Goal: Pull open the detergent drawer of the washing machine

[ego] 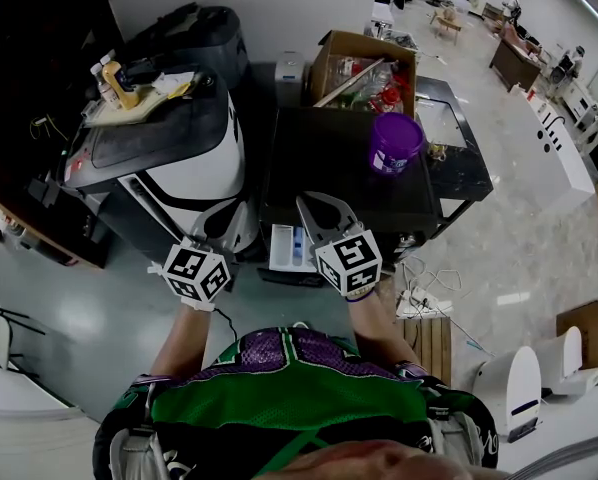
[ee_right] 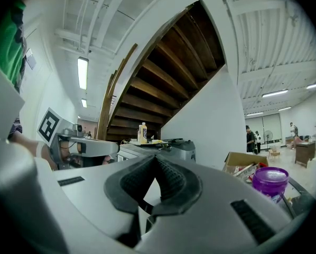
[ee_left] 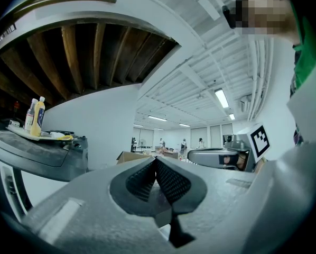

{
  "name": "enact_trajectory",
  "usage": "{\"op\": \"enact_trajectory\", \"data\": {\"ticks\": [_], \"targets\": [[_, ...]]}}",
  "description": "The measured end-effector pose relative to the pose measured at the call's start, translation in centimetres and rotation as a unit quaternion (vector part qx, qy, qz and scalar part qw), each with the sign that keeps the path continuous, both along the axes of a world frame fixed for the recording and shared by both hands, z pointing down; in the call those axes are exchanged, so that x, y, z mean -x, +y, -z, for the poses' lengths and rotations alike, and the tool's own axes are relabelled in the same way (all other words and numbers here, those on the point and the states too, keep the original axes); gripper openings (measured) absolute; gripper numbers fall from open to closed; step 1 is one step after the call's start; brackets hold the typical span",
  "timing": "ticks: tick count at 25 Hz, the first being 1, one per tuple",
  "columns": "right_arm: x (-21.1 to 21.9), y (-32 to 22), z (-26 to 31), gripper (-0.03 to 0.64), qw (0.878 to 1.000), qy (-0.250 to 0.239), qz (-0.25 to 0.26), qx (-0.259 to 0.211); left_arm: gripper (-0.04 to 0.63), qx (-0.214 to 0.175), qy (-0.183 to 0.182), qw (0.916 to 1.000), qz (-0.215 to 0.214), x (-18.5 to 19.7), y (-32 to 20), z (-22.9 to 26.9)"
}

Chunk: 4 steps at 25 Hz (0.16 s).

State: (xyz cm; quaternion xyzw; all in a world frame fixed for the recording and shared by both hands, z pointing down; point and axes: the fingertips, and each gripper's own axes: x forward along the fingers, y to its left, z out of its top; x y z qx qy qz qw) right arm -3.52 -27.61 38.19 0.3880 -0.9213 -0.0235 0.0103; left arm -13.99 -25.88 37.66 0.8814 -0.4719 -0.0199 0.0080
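Note:
In the head view the washing machine [ego: 319,163] has a black top, and its white detergent drawer [ego: 290,247] with a blue insert stands pulled out of the front. My right gripper [ego: 311,208] is shut just above and right of the drawer, touching nothing. My left gripper [ego: 207,248] hangs left of the drawer, apart from it. In the left gripper view the left gripper [ee_left: 156,162] has its ribbed pads pressed together with nothing between them. The right gripper view shows the right gripper [ee_right: 156,160] the same way. Neither gripper view shows the drawer.
A white and black appliance [ego: 179,173] with bottles [ego: 114,80] on top stands left of the washer. A purple tub [ego: 395,142] sits on the washer's top, a cardboard box [ego: 364,68] behind it. A power strip and cables [ego: 419,300] and a wooden crate [ego: 434,343] lie on the floor at right.

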Motion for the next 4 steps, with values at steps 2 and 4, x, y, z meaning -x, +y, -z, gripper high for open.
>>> {"op": "enact_trajectory", "data": {"ticks": [2, 4], "targets": [[-0.03, 0.03, -0.02, 0.003, 1.000, 0.000, 0.000, 0.000, 0.017, 0.000, -0.001, 1.0000, -0.001, -0.06, 0.02, -0.07], [-0.03, 0.07, -0.03, 0.003, 1.000, 0.000, -0.001, -0.001, 0.017, 0.000, 0.000, 1.0000, -0.001, -0.07, 0.06, -0.14]]}}
